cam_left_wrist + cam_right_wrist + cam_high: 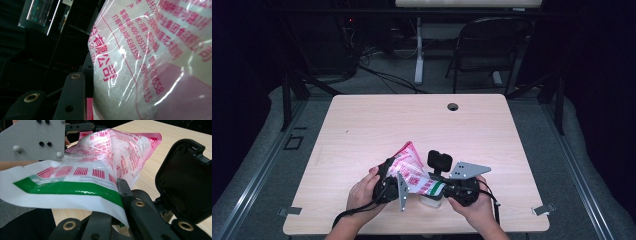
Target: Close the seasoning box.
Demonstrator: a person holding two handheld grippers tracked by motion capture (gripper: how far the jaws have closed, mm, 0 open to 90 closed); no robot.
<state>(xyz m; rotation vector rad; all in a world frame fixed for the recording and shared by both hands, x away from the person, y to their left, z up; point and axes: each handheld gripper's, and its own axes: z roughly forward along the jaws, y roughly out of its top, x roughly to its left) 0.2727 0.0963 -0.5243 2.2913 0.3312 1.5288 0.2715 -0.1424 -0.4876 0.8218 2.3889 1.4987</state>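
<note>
Two tools meet over the near edge of the surface. The left tool has its jaws closed on one end of a clear plastic bag with pink print and white grains inside. The right tool is clamped on the opposite end, at the white and green strip. Between them the bag hangs just above the wood, and a small white container stands under it.

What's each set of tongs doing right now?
Left tongs: shut on the plastic bag, upper part.
Right tongs: shut on the plastic bag's green-striped end.
</note>
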